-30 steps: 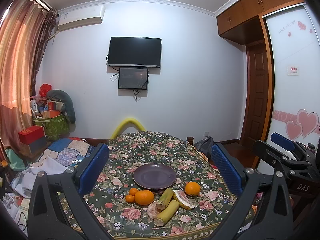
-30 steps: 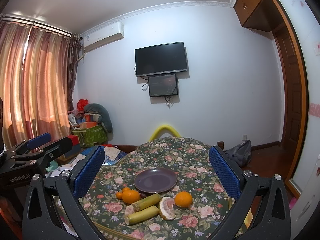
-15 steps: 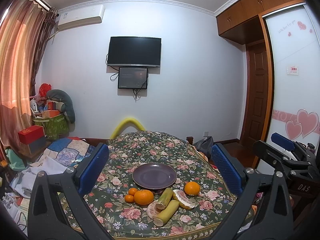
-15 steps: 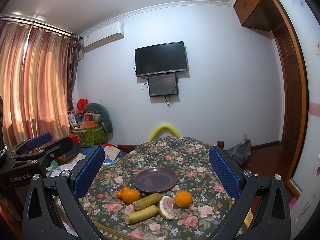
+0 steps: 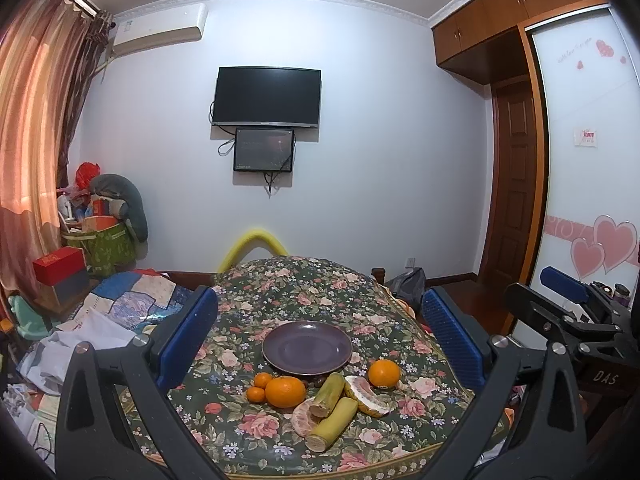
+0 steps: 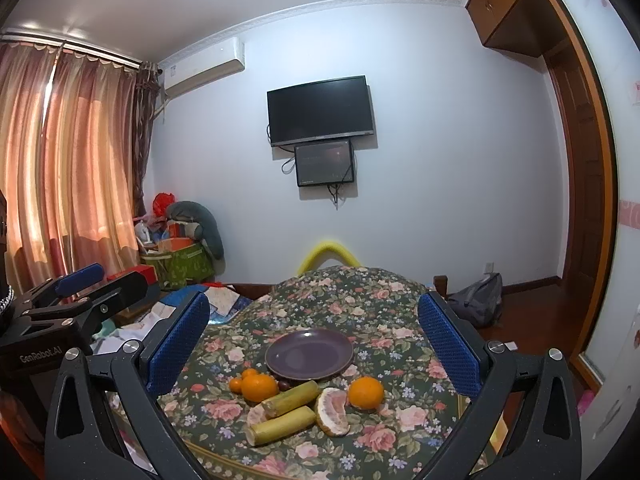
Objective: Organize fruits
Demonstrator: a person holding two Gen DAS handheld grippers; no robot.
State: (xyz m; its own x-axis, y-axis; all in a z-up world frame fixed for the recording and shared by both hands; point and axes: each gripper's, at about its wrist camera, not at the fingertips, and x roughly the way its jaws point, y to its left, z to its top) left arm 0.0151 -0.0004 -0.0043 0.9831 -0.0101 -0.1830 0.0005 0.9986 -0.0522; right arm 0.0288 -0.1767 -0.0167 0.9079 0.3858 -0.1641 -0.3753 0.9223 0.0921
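Observation:
A dark purple plate (image 5: 307, 347) (image 6: 309, 354) lies empty on the floral table (image 5: 320, 292). In front of it lie a large orange (image 5: 285, 391) with two small oranges (image 5: 259, 387) at its left, another orange (image 5: 384, 373) (image 6: 365, 393) at the right, two sugarcane pieces (image 5: 333, 418) (image 6: 282, 424) and peeled pomelo segments (image 5: 366, 391) (image 6: 333, 411). My left gripper (image 5: 318, 340) is open, held above the near table edge. My right gripper (image 6: 312, 344) is open too, beside it; it shows at the right of the left wrist view (image 5: 560, 304).
A bed with quilts and clothes (image 5: 100, 320) lies left of the table. Bags and boxes (image 5: 100, 236) stand by the curtain. A grey bag (image 6: 480, 298) sits on the floor at the right, near a wooden door (image 5: 516, 200). A TV (image 5: 267, 97) hangs on the far wall.

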